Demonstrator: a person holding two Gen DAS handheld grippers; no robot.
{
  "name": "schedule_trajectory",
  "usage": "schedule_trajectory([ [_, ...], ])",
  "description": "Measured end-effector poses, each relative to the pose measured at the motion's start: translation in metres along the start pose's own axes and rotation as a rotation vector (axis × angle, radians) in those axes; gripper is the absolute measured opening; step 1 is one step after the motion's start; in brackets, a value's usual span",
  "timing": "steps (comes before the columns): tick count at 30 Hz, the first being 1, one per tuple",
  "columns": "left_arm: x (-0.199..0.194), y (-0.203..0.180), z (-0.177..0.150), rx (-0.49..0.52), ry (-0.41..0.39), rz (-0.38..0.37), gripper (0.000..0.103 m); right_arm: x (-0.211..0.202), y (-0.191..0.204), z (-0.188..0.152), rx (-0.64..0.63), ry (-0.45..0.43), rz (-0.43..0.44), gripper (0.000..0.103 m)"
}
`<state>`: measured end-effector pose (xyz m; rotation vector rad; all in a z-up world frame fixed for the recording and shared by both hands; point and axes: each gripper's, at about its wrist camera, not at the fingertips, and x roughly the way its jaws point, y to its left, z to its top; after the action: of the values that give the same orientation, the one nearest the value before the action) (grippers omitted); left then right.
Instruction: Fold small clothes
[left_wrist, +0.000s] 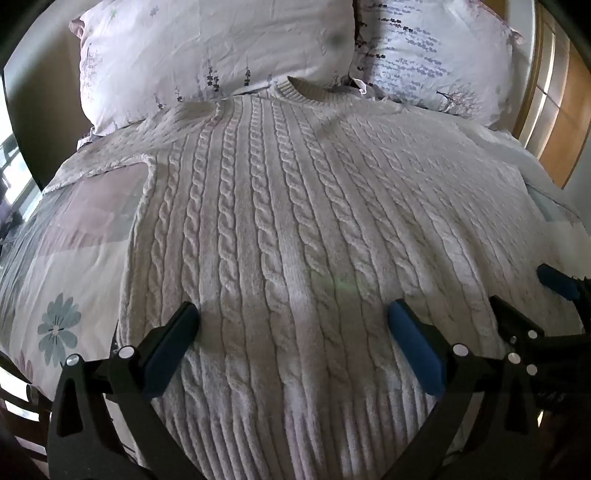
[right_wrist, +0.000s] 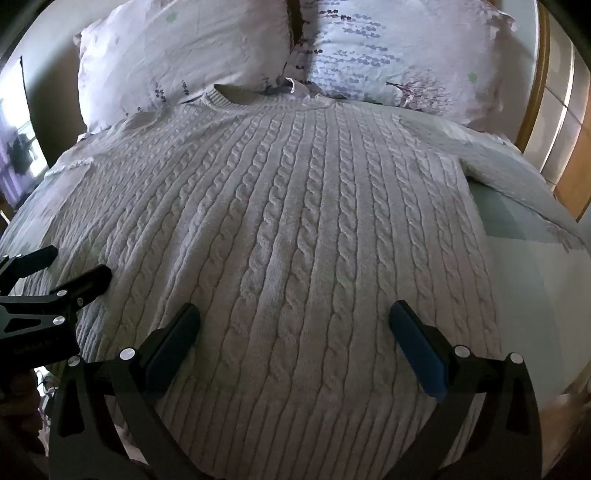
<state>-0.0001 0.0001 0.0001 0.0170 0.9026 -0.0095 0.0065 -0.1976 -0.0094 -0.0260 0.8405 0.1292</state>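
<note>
A white cable-knit sweater (left_wrist: 295, 206) lies flat on the bed, collar toward the pillows, ribbed hem nearest me; it also fills the right wrist view (right_wrist: 295, 221). My left gripper (left_wrist: 293, 314) is open, its fingers spread just above the sweater's lower left part. My right gripper (right_wrist: 295, 314) is open above the lower right part. The right gripper shows at the right edge of the left wrist view (left_wrist: 532, 291), and the left gripper at the left edge of the right wrist view (right_wrist: 74, 266). Neither holds cloth.
Two floral pillows (left_wrist: 221, 55) (right_wrist: 399, 48) lie beyond the collar. The flowered bedspread (left_wrist: 55, 266) shows left of the sweater and a pale green patch of it (right_wrist: 517, 221) right of it. A wooden wardrobe (left_wrist: 561, 133) stands at the right.
</note>
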Motion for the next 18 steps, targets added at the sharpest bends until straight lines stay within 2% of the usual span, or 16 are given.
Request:
schedule_trajectory([
  [18,-0.0005,-0.0001,-0.0002,0.003,-0.008,0.002,0.101,-0.0003,0.0,0.0005,0.001,0.009,0.001,0.102],
])
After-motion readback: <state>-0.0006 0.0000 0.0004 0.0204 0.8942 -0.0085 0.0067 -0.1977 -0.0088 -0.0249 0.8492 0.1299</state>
